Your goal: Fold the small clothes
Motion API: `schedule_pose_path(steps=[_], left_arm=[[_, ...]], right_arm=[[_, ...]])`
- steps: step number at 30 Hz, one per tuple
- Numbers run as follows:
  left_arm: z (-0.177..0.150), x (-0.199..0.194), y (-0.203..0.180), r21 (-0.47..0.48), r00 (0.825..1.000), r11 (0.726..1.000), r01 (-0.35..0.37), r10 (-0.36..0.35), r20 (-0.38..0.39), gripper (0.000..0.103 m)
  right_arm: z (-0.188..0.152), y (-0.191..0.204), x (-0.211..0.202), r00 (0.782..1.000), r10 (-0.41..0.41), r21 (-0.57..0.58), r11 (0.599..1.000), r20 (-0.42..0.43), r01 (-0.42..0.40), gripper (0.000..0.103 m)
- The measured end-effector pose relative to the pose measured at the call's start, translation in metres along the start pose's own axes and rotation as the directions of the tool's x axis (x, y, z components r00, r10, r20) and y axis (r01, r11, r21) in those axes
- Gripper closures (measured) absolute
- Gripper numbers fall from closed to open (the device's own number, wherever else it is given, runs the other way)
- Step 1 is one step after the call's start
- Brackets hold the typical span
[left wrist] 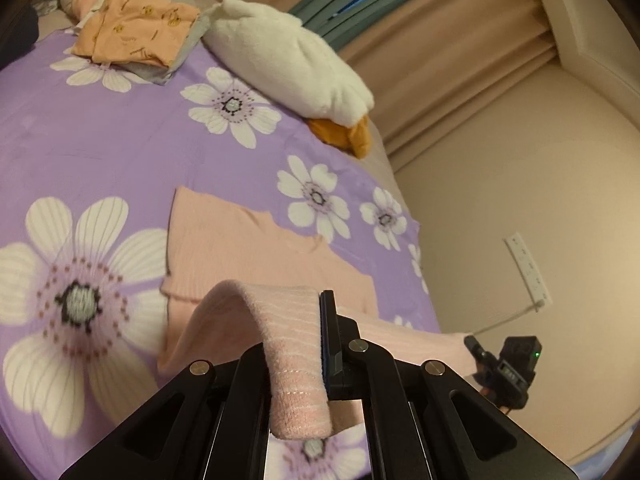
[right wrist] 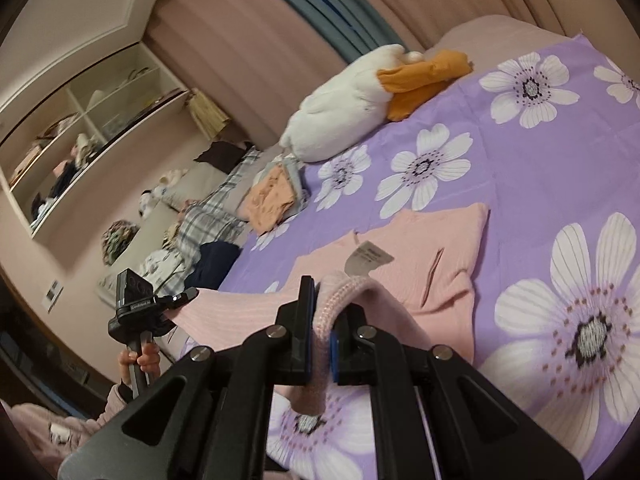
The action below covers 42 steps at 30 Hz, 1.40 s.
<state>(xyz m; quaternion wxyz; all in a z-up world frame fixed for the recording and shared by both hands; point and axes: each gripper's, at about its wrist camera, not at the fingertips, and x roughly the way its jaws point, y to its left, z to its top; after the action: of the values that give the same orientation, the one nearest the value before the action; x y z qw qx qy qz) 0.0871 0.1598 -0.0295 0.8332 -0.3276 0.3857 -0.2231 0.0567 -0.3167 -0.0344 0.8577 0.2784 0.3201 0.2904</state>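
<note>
A pink ribbed sweater (left wrist: 240, 248) lies partly folded on the purple flowered bedsheet (left wrist: 120, 140). My left gripper (left wrist: 316, 312) is shut on one lifted edge, and the knit drapes over its left finger and hides it. To the right, my right gripper (left wrist: 474, 342) pinches the other end of the same raised edge. In the right wrist view my right gripper (right wrist: 324, 320) is shut on the sweater's thick ribbed band. The sweater (right wrist: 440, 240) shows its grey label (right wrist: 368, 258). A hand (right wrist: 140, 360) holds my left gripper (right wrist: 190, 293), shut on the edge at left.
A stack of folded clothes with an orange piece on top (left wrist: 136, 28) (right wrist: 268, 196) sits at the far end of the bed, beside a white plush duck (left wrist: 288, 60) (right wrist: 340, 120). Plaid and dark clothes (right wrist: 208, 216) lie beyond. The wall with a power strip (left wrist: 528, 268) borders the bed.
</note>
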Motion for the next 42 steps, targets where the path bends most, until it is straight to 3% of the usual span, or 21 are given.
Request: schedule_pose_path(steps=[20, 30, 31, 32, 33, 34, 42], left_arm=[[0.072, 0.125, 0.064, -0.134, 0.981, 0.982, -0.135, 0.113, -0.158, 0.103], [0.079, 0.168, 0.106, -0.276, 0.955, 0.940, -0.198, 0.122, -0.271, 0.101], [0.080, 0.168, 0.111, -0.306, 0.956, 0.933, -0.191, 0.106, -0.275, 0.090], [0.081, 0.168, 0.115, -0.330, 0.958, 0.926, -0.185, 0.095, -0.269, 0.065], [0.083, 0.165, 0.119, -0.359, 0.966, 0.919, -0.165, 0.077, -0.245, 0.053], [0.085, 0.162, 0.122, -0.389, 0.976, 0.912, -0.129, 0.048, -0.212, 0.041], [0.105, 0.165, 0.131, -0.427, 0.989, 0.897, -0.115, 0.063, -0.133, 0.039]], right_arm=[[0.055, -0.095, 0.105, 0.988, -0.115, 0.184, 0.974, -0.106, 0.133, 0.094], [0.060, -0.146, 0.145, 0.964, -0.158, 0.302, 0.928, -0.215, 0.220, 0.089], [0.060, -0.149, 0.146, 0.963, -0.156, 0.313, 0.924, -0.222, 0.222, 0.077], [0.059, -0.152, 0.146, 0.962, -0.154, 0.327, 0.918, -0.227, 0.224, 0.067], [0.059, -0.157, 0.146, 0.963, -0.141, 0.353, 0.910, -0.228, 0.217, 0.056], [0.060, -0.159, 0.146, 0.967, -0.128, 0.365, 0.908, -0.221, 0.204, 0.056], [0.072, -0.169, 0.156, 0.976, -0.111, 0.411, 0.894, -0.186, 0.180, 0.056]])
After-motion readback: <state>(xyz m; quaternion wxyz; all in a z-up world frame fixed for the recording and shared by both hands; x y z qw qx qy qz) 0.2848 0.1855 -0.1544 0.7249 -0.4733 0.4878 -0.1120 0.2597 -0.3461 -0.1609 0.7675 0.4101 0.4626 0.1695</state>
